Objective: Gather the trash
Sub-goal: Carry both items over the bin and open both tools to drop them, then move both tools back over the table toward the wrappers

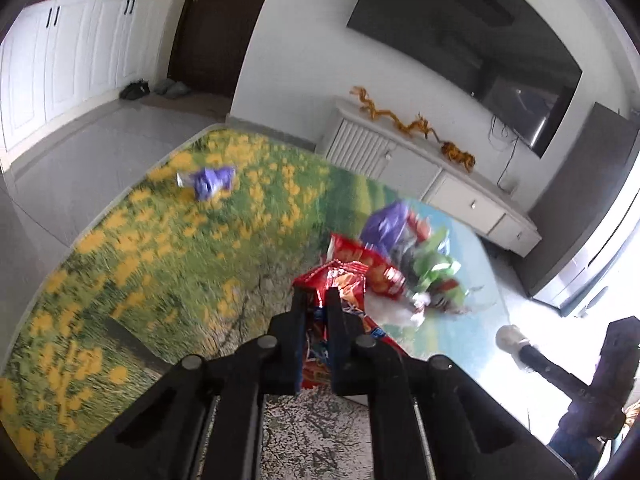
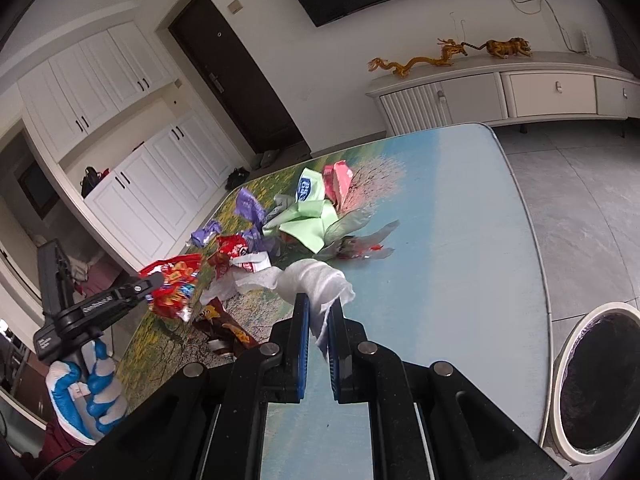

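White tissue pinched in right hand-held gripper, above table

I see a table with a printed landscape top. Behind it, a low white sideboard carries 2 golden figurines, below a wall-mounted television. White cupboards flank a dark door.

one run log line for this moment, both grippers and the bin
left gripper: shut on red snack bag | right gripper: shut on white tissue | bin: right of table, open | wrappers left on table
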`<state>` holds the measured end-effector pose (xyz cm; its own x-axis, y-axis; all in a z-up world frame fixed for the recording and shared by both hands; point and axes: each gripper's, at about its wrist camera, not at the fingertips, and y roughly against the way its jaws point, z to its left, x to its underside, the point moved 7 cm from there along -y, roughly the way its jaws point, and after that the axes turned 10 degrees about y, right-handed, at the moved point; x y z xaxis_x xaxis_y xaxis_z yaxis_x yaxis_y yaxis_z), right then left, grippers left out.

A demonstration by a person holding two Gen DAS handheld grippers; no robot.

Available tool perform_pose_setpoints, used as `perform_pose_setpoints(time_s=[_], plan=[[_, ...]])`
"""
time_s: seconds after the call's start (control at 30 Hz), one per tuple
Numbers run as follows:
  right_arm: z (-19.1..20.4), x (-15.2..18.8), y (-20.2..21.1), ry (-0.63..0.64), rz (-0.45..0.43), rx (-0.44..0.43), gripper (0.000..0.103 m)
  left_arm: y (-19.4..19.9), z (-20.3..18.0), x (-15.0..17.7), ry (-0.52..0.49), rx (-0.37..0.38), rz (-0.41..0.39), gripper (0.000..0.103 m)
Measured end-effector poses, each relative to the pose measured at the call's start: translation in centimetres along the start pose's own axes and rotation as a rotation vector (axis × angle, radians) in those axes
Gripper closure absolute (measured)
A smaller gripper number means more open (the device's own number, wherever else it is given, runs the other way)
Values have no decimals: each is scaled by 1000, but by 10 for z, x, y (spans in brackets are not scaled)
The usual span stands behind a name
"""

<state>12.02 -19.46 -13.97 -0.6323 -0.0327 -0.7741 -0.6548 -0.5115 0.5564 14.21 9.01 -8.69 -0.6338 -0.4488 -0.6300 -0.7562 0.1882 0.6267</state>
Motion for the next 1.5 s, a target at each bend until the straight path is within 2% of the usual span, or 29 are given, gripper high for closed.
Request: perform_pose_setpoints(time_s=[0.1, 0.23, 0.33, 0.37, 0.5, 0.6, 0.73, 0.83, 0.97, 1.0, 1.03, 1.07, 1.1, 1.2, 1.27, 1.5], plan=[[-9, -1, 12, -24, -33, 4, 95, 17, -16, -9, -11, 37, -24, 95], [-33, -4, 40, -62, -91, 48, 95, 22, -67, -5, -76, 117, -5, 95], [-65, -2, 70, -103, -131, 130, 95, 8, -122, 12, -139, 197, 52, 95], [-83, 1, 86, -126, -146, 182, 95, 2, -141, 19, -160, 223, 73, 95], [-144, 19, 132, -220, -168, 330, 95, -25, -230, 62, -292, 321, 169, 95], [-193, 46, 160, -302, -144, 453, 95, -48, -293, 102, -387, 376, 244, 95], [-242, 84, 173, -420, -106, 511, 94, -83, -357, 153, -451, 411, 344, 95], [-265, 106, 169, -482, -79, 509, 92, -109, -390, 187, -475, 416, 409, 95], [-290, 128, 163, -542, -36, 520, 91, -136, -417, 226, -476, 421, 500, 91], [-295, 133, 162, -559, -28, 527, 88, -142, -422, 233, -476, 424, 520, 84], [-300, 136, 164, -570, -24, 533, 81, -147, -428, 241, -475, 429, 539, 77], [-305, 141, 165, -588, -21, 541, 77, -151, -431, 246, -470, 431, 555, 64], [-307, 141, 165, -598, -21, 546, 70, -155, -436, 252, -462, 436, 569, 57], [-312, 150, 172, -618, -18, 566, 68, -163, -443, 258, -461, 437, 591, 57], [-316, 142, 173, -623, -20, 574, 68, -163, -445, 259, -459, 439, 595, 57], [-302, 125, 190, -585, -66, 600, 67, -136, -438, 227, -462, 440, 458, 57]])
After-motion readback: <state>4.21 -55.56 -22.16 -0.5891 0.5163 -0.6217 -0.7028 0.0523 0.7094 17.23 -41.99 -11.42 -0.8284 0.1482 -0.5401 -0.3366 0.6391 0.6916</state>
